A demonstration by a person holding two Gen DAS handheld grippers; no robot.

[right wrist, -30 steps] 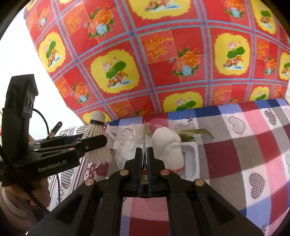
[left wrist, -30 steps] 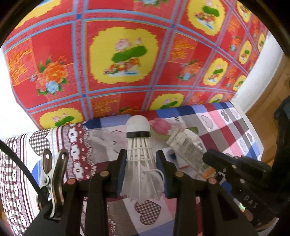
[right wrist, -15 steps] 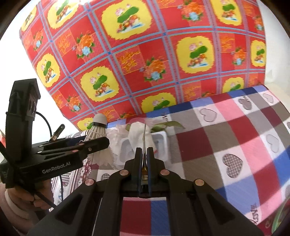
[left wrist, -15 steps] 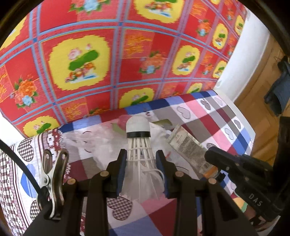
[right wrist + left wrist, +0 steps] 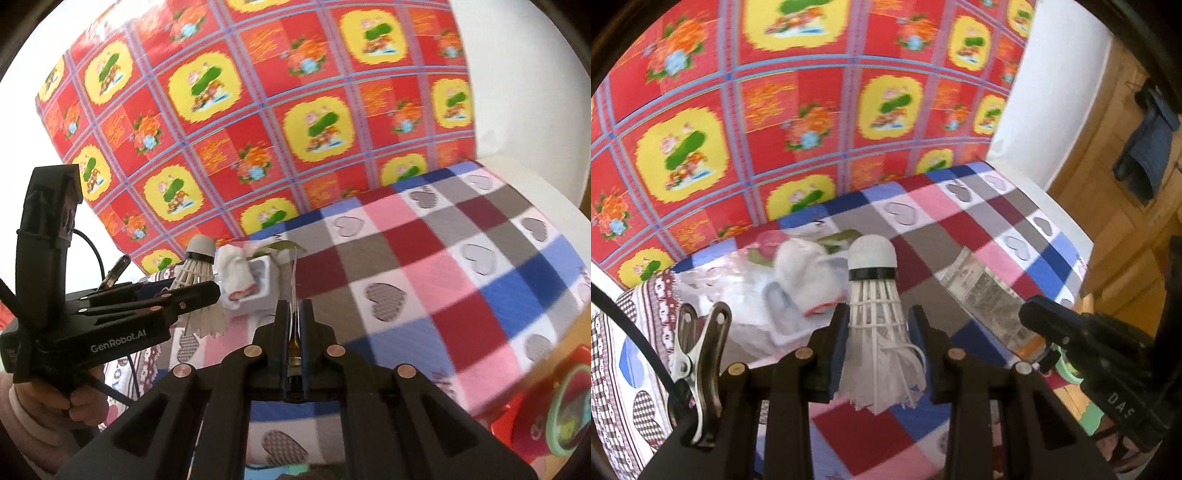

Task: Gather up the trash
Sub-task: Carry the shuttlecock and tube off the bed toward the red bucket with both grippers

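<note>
My left gripper [image 5: 878,325] is shut on a white shuttlecock [image 5: 875,306], cork end pointing away; it also shows in the right wrist view [image 5: 197,280]. My right gripper [image 5: 294,310] is shut on a thin flat wrapper [image 5: 294,284], seen edge-on there and as a printed silver packet [image 5: 982,291] in the left wrist view. Both are held above the checked heart-pattern tablecloth [image 5: 424,266]. Behind them a white foam tray [image 5: 258,284] with a crumpled white tissue [image 5: 805,273] lies on a clear plastic bag [image 5: 727,291].
A red and yellow flowered cloth [image 5: 812,110] hangs behind the table. The table's right edge [image 5: 1067,229] drops to a wooden floor. A red and green container [image 5: 554,402] sits low at the right. A metal clip [image 5: 698,354] is on my left gripper.
Both grippers have swung right and pulled back from the foam tray, still holding the shuttlecock and the wrapper. More of the table's right side and the container below are in view.
</note>
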